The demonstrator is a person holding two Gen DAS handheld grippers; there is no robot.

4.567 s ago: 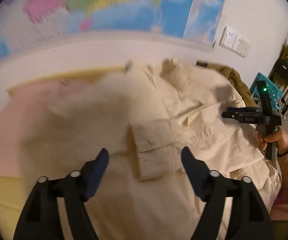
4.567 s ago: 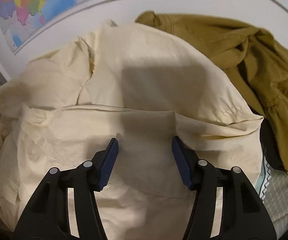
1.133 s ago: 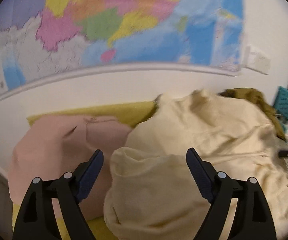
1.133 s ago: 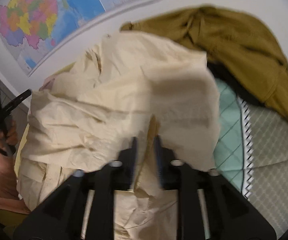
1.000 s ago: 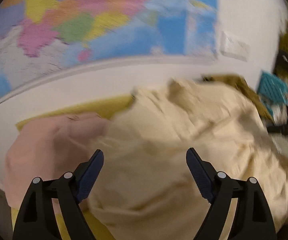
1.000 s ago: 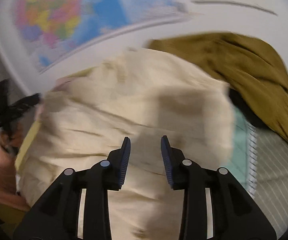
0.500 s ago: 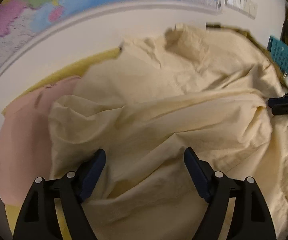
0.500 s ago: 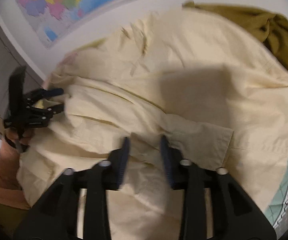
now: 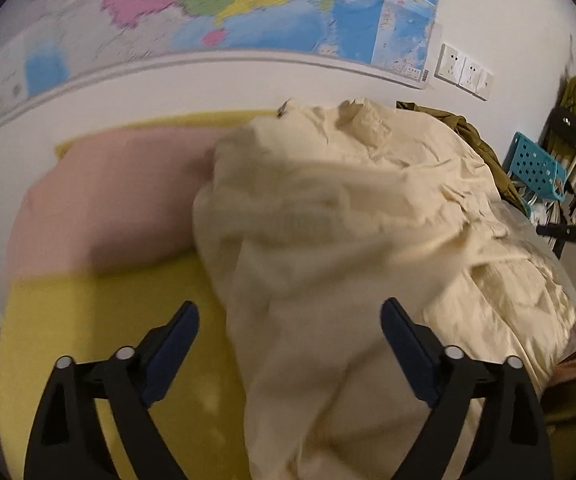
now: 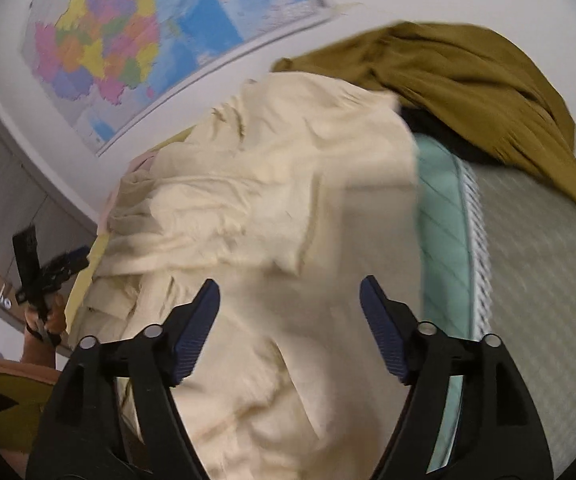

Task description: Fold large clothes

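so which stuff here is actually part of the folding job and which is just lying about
In the job:
crumpled cream cotton shirt
left gripper, jaws opening
right gripper, jaws opening

Lying about:
olive-brown jacket
pink cloth
turquoise perforated basket

No legible text anywhere, not even on the blurred wall map [image 9: 248,4].
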